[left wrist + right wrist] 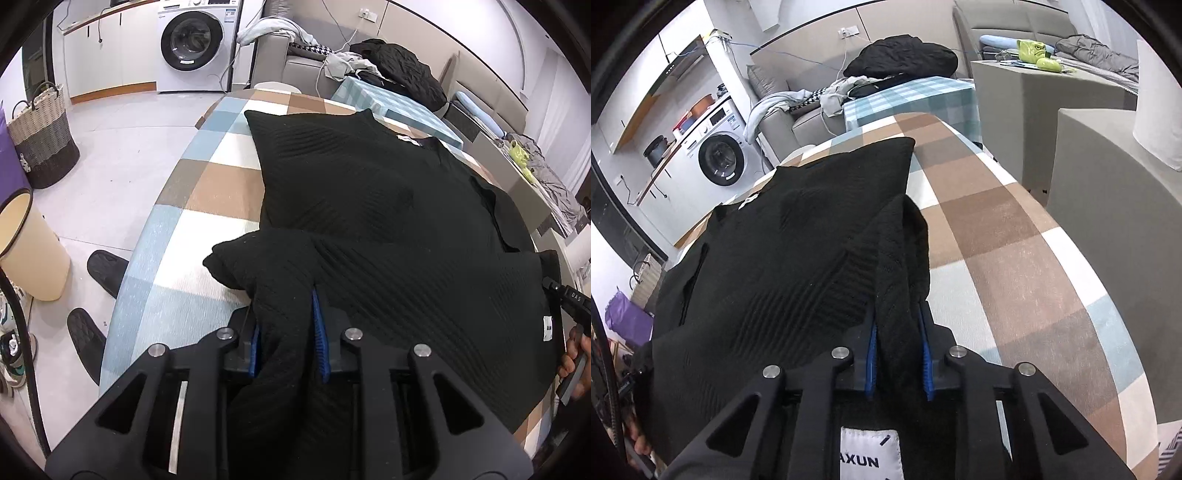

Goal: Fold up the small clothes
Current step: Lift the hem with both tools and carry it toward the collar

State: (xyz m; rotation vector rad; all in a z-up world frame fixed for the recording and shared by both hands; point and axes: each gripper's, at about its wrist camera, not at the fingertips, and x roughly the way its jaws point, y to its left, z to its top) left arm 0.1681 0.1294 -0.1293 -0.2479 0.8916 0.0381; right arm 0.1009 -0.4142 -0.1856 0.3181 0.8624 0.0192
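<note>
A black ribbed knit garment point(369, 206) lies spread over a table with a checked cloth point(207, 192). My left gripper point(286, 325) is shut on a bunched fold at the garment's near left edge, with cloth packed between its blue pads point(320, 336). In the right wrist view the same black garment point(783, 251) covers the left half of the table point(1015, 251). My right gripper point(898, 332) is shut on a fold at the near right edge, blue pads point(926, 354) pressing each side. A white label point(870, 454) shows below it. The right gripper's body point(565, 299) peeks in at the left view's right edge.
Left of the table are a beige bin point(29, 251), a woven basket point(44, 136), black slippers point(103, 266) and a washing machine point(195, 44). Behind stand a second table with a teal checked cloth point(916, 99) and a sofa piled with clothes point(901, 55). Grey blocks point(1108, 192) stand right.
</note>
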